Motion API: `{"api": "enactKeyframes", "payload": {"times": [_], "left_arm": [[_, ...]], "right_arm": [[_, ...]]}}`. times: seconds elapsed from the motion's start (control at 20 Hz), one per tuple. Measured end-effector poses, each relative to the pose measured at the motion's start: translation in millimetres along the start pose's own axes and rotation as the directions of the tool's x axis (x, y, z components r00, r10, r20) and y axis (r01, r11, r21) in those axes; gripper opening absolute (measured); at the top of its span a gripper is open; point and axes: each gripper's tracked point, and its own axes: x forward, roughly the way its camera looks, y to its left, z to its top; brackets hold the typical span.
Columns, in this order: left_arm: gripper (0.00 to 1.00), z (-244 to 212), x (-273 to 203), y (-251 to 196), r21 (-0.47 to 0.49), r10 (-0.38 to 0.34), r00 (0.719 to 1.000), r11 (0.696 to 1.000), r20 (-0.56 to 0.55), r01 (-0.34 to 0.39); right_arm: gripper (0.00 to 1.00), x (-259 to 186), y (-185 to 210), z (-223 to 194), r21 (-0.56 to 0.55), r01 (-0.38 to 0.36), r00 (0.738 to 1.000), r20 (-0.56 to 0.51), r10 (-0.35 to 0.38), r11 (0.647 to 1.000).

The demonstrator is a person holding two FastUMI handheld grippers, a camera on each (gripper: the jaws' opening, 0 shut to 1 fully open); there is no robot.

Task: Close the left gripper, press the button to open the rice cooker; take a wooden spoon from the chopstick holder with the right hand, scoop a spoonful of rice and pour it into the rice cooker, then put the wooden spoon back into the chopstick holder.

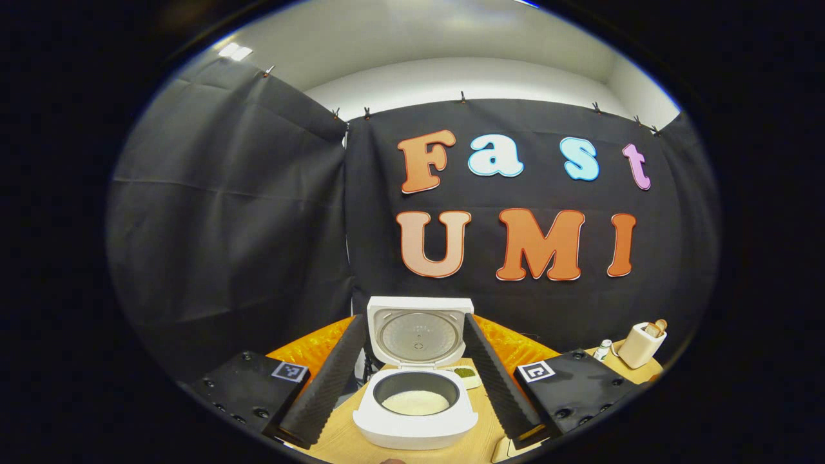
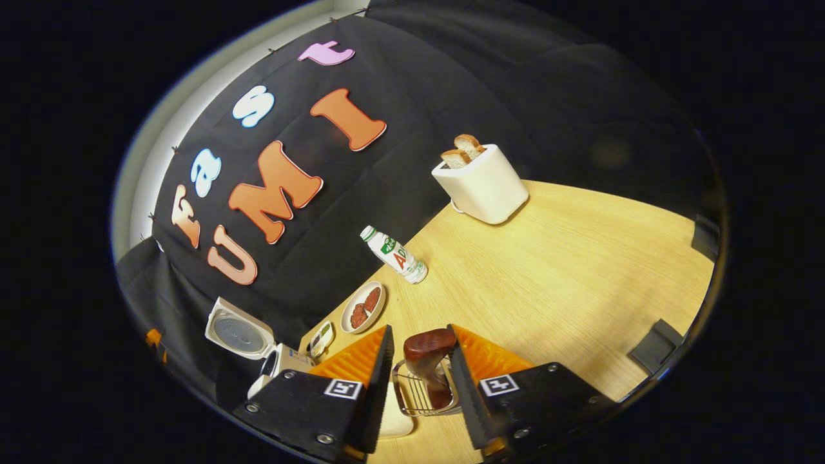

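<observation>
Rice cooker stands open, rice inside; right gripper straddles the wooden spoon in its chopstick holder, jaws apart; release cleanly, withdraw straight; left gripper open.

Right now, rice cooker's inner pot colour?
Dark grey inner pot, white rice inside; best in left gripper view.

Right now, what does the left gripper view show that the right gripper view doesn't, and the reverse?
Left gripper view: the inside of the rice cooker, lid up, with white rice in the inner pot, seen between the open left gripper.

Right gripper view: the wooden spoon standing in the wire chopstick holder between the right gripper fingers, and a plate of food.

Both: the open rice cooker, the white toaster with bread, a small bottle and the wooden table.
</observation>
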Motion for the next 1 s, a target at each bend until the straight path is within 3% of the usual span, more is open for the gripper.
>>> {"api": "enactKeyframes", "payload": {"times": [0.1, 0.35, 0.65, 1.0], "left_arm": [[1.00, -4, 0, 6, -0.001, 0.014, 1.000, 1.000, -0.011, -0.014], [1.00, -5, -1, 15, -0.006, 0.027, 1.000, 1.000, -0.010, -0.028], [1.00, -10, 4, 33, -0.042, 0.015, 1.000, 0.999, -0.012, -0.015], [1.00, -30, 24, 61, -0.068, -0.027, 0.998, 0.997, -0.056, 0.023]], "right_arm": [[0.37, 3, 5, -5, 0.022, -0.009, 1.000, -0.021, 0.009, 1.000], [0.21, 0, 6, -5, -0.003, 0.012, 1.000, -0.025, -0.012, 1.000], [0.19, 0, 4, 7, -0.117, 0.023, 1.000, 0.018, -0.021, 0.993], [0.19, -7, 17, 29, -0.172, 0.030, 0.991, 0.130, -0.007, 0.985]]}}
